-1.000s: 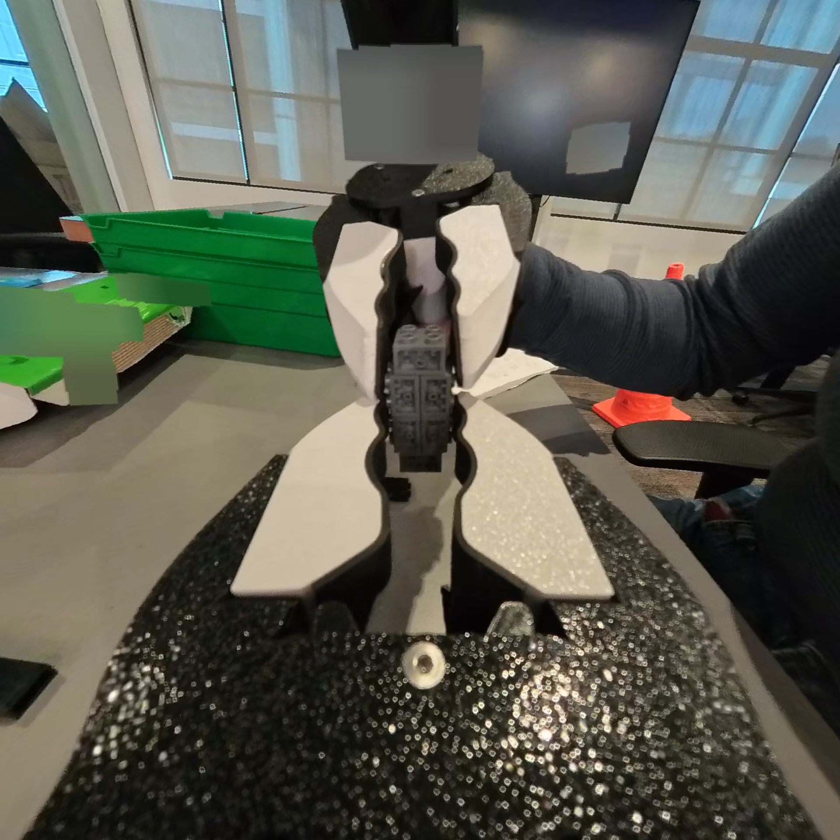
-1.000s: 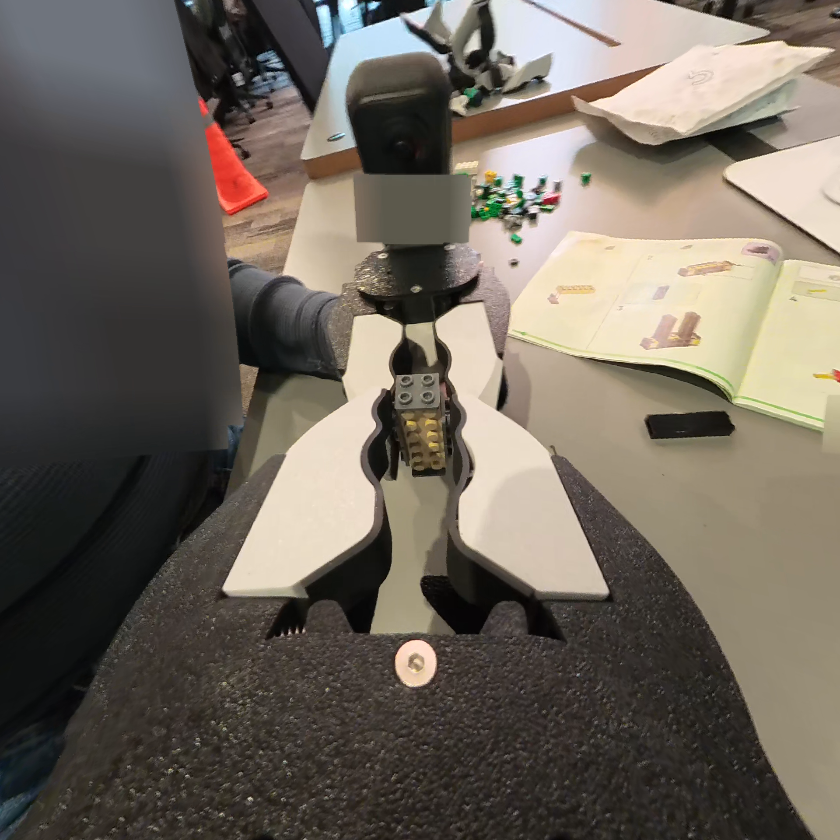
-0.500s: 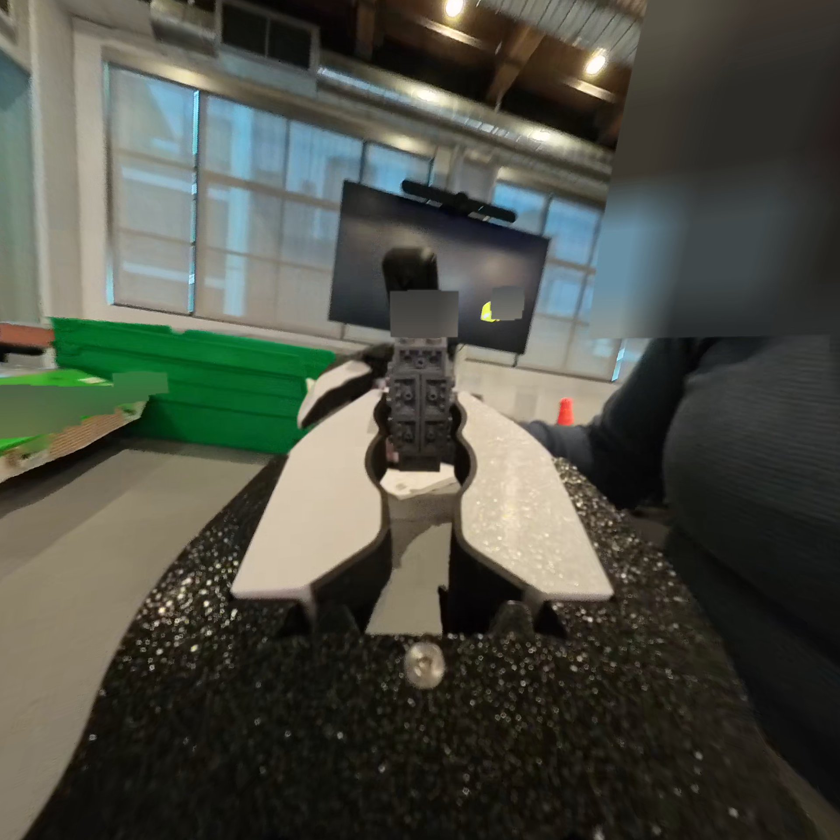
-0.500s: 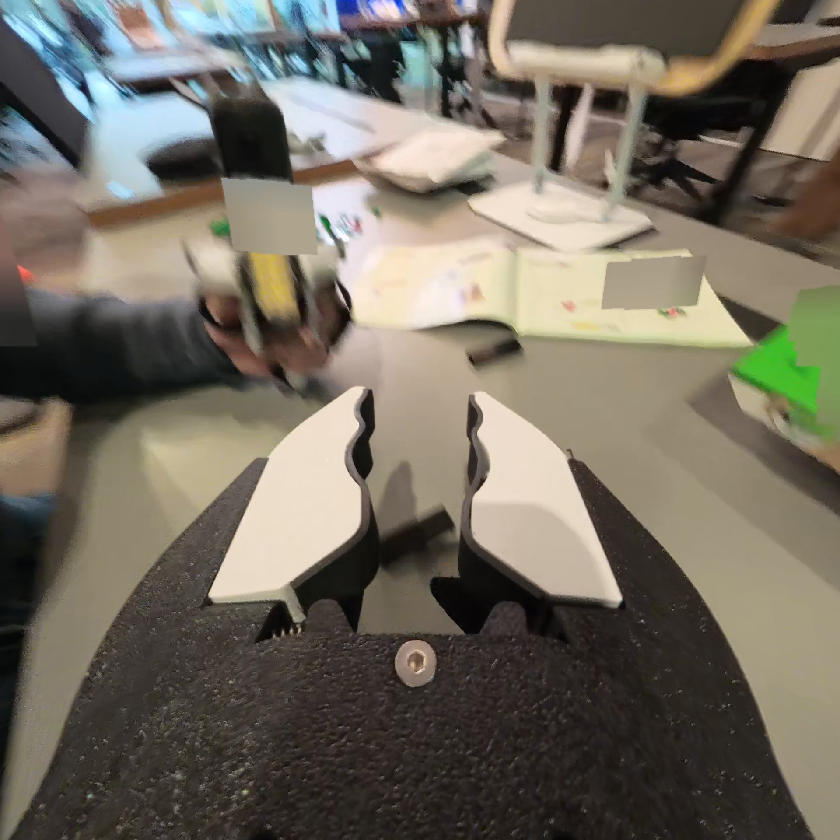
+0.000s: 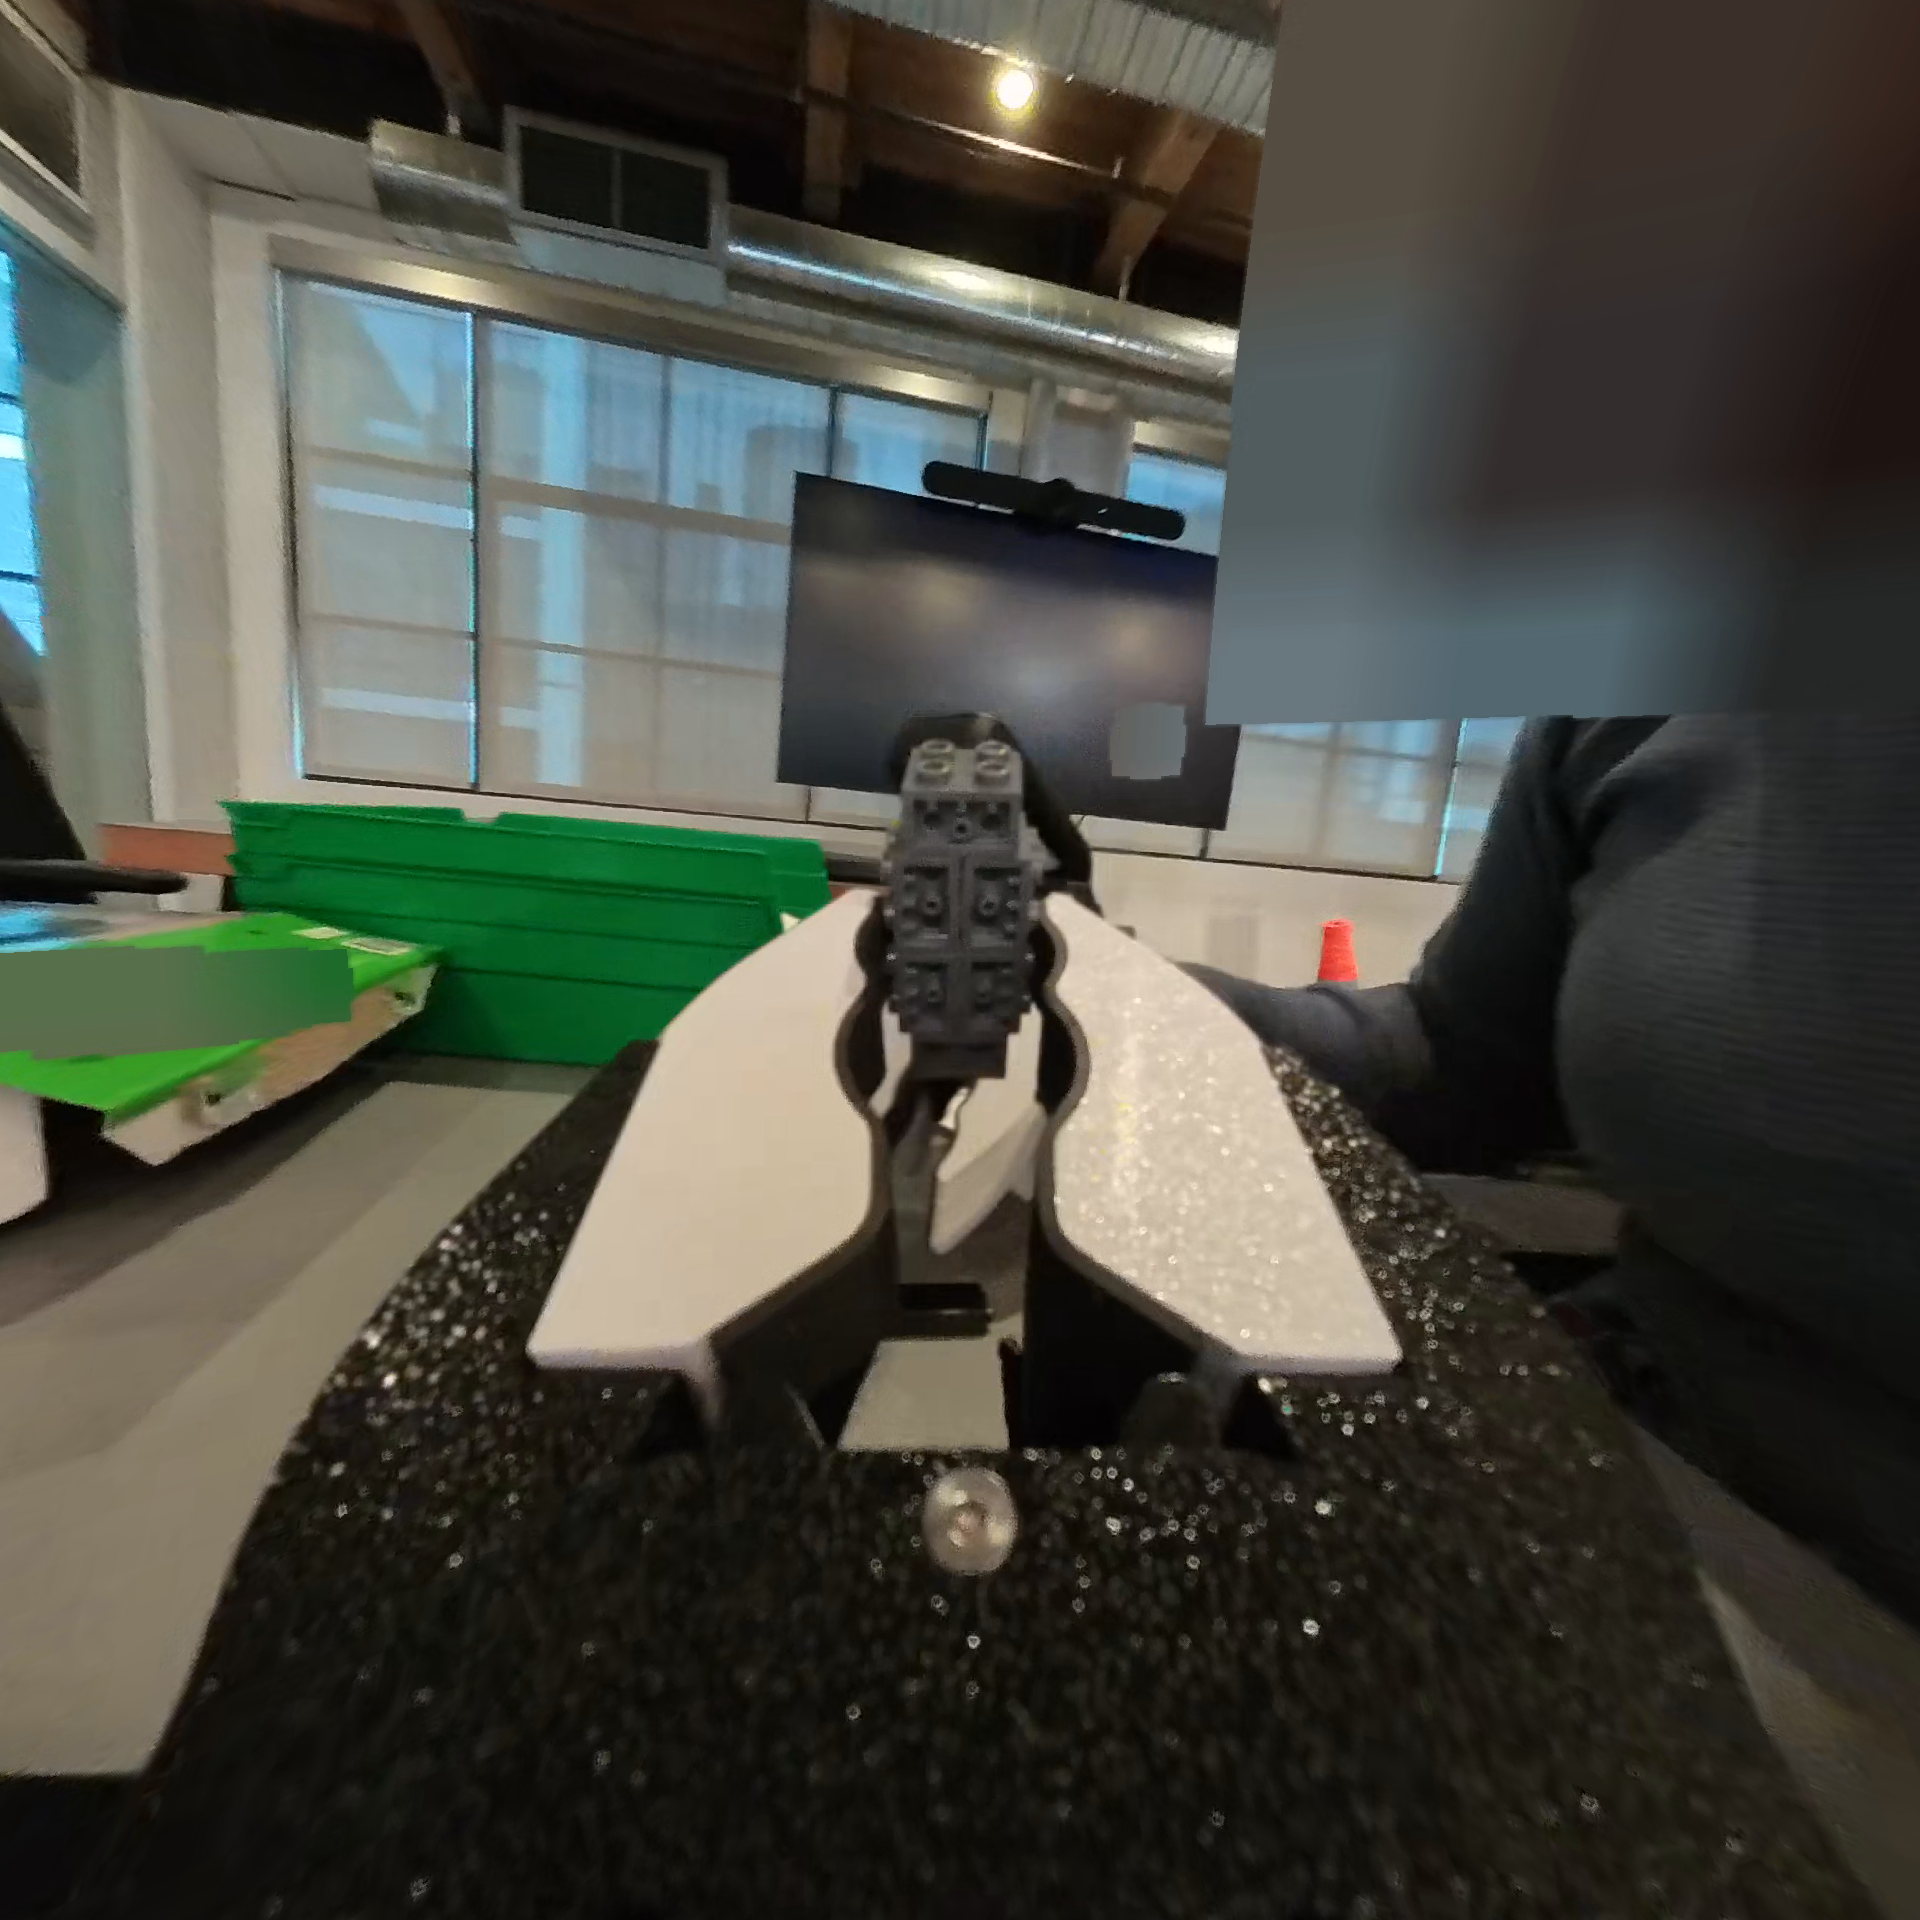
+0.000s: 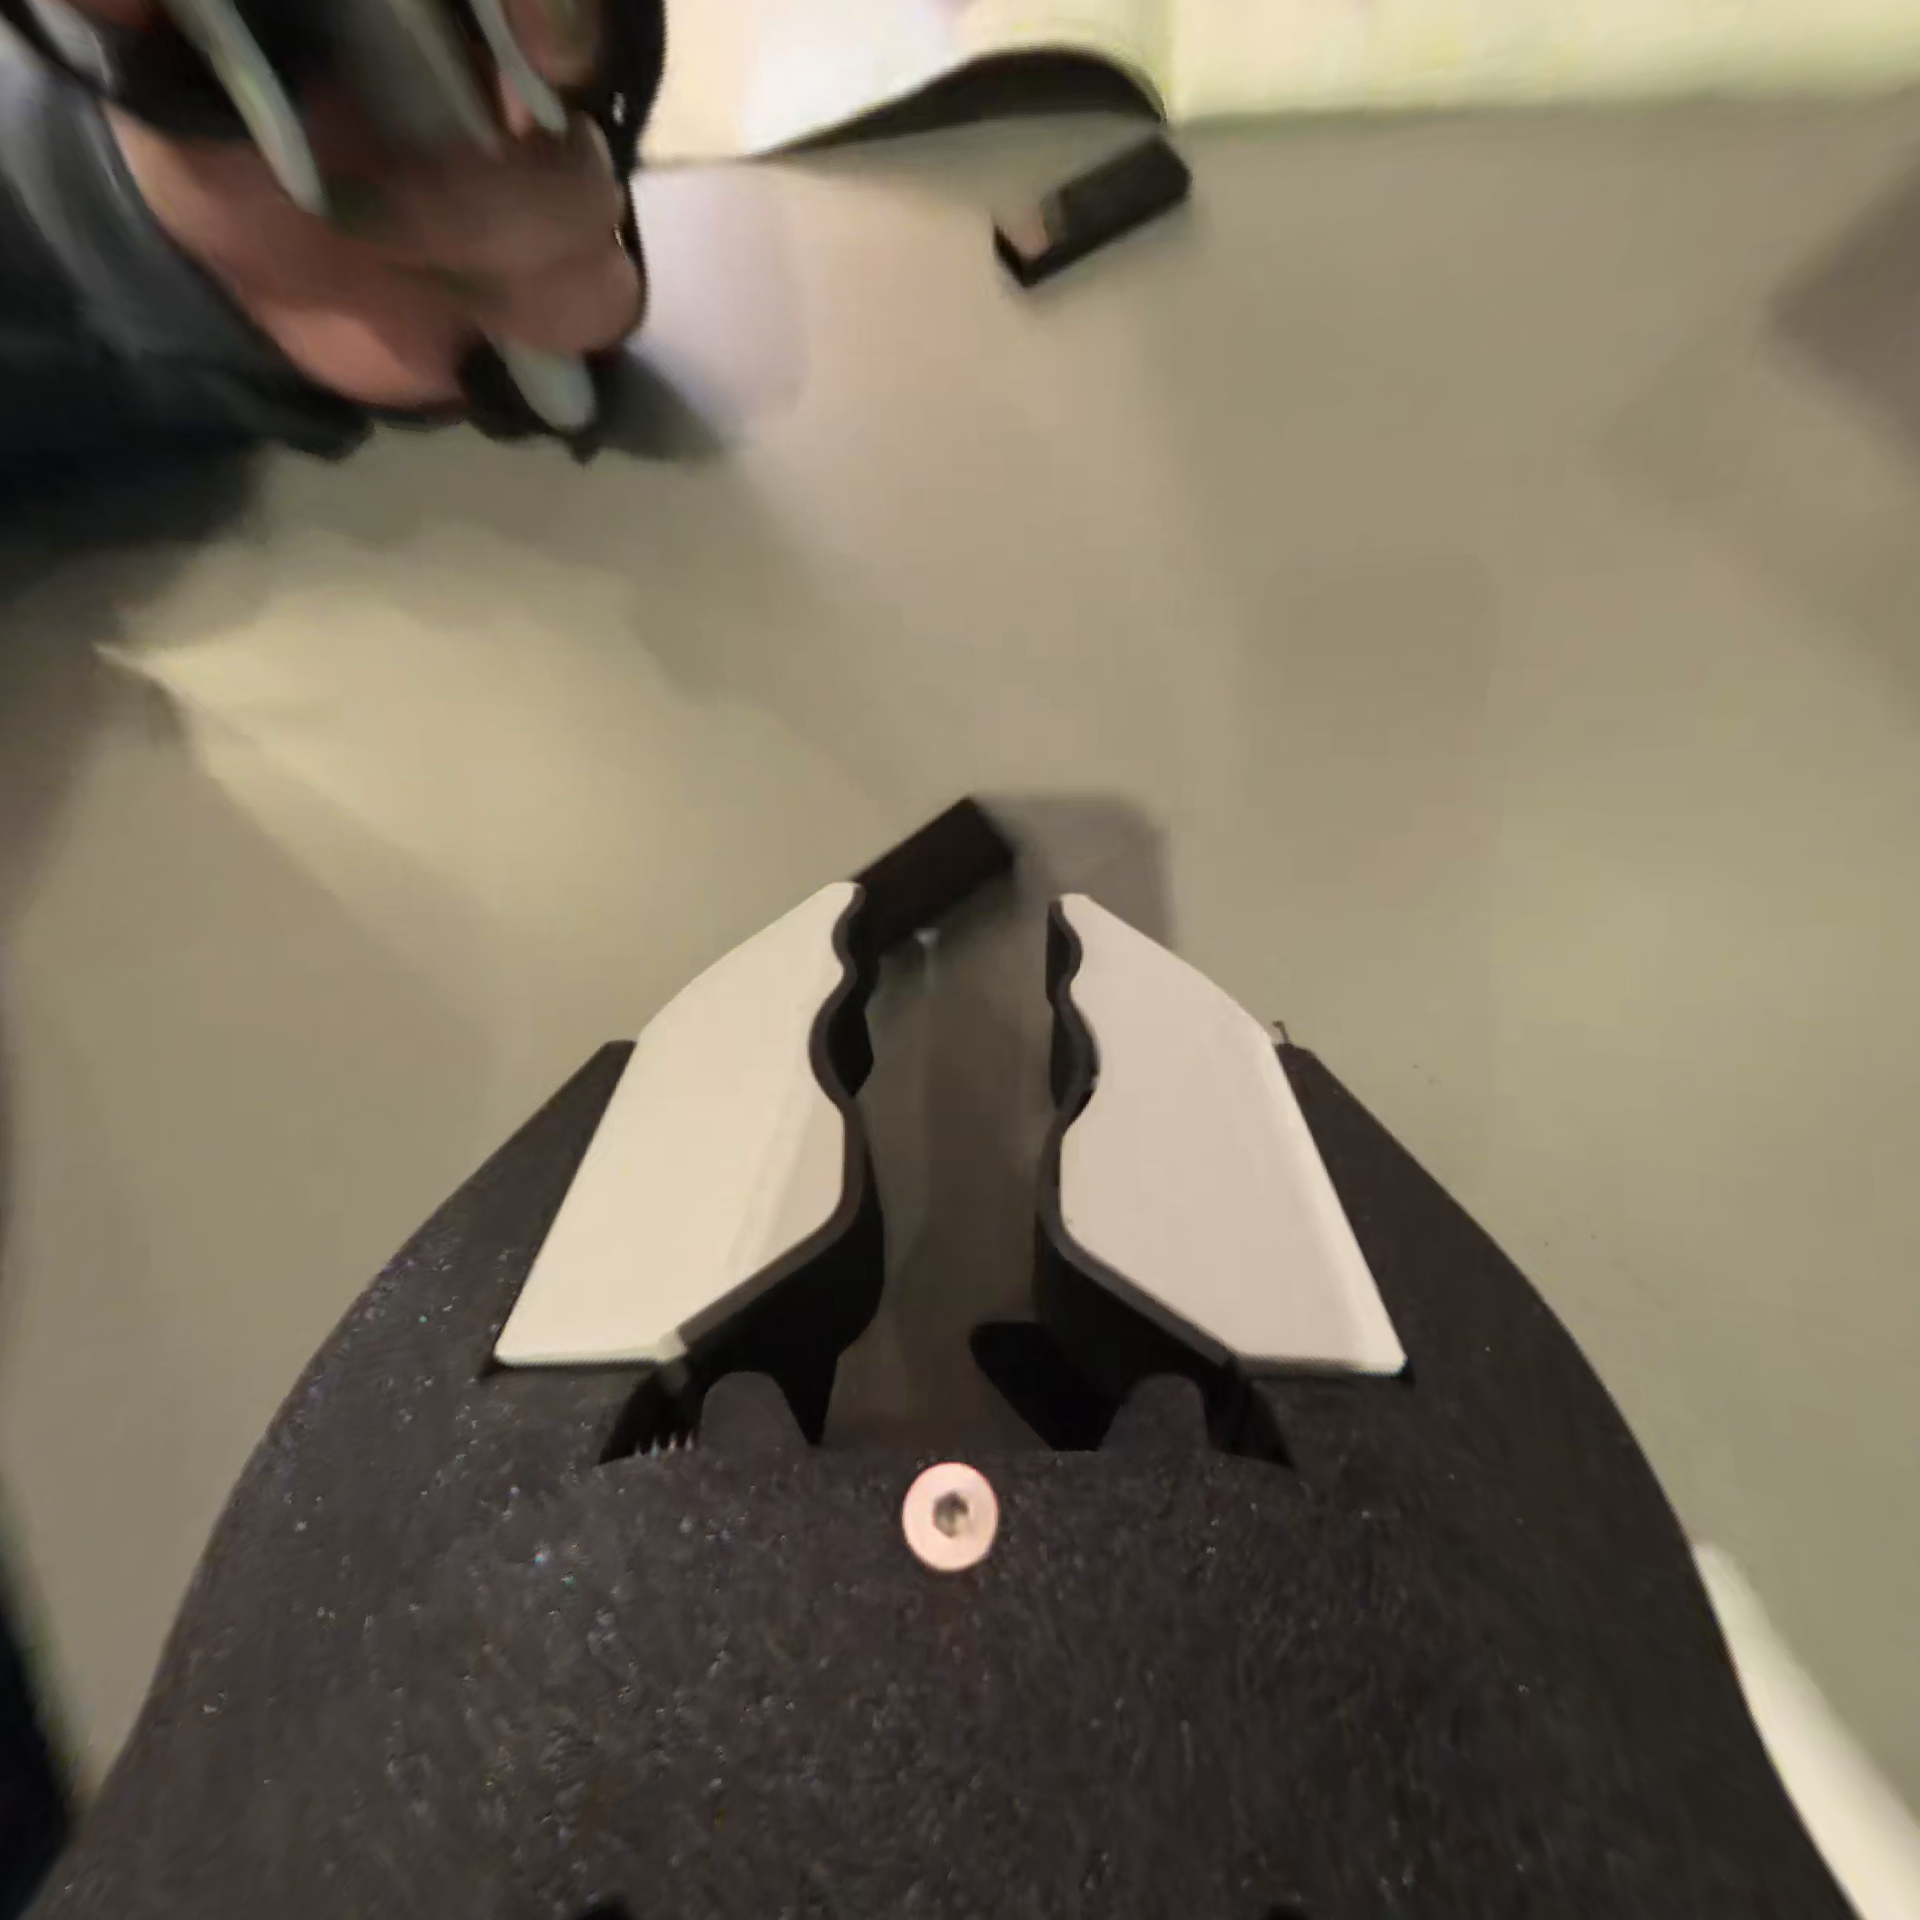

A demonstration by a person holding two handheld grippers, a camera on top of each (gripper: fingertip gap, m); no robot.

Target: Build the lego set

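Between left gripper (image 5: 961, 935) jaws, grey lego stack (image 5: 961, 894) stays clamped, right gripper (image 6: 951, 914) now released, jaws apart

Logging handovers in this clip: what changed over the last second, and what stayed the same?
The right gripper let go of the grey brick assembly, opened and dropped toward the grey table, its tips now beside a small black piece. The left gripper stays shut on the assembly, now alone and tilted up toward the windows.

Lighting: daylight from windows (image 5: 644, 561), ceiling lamp (image 5: 1013, 88). Right wrist view heavily motion-blurred; hand (image 6: 395, 260) barely discernible.
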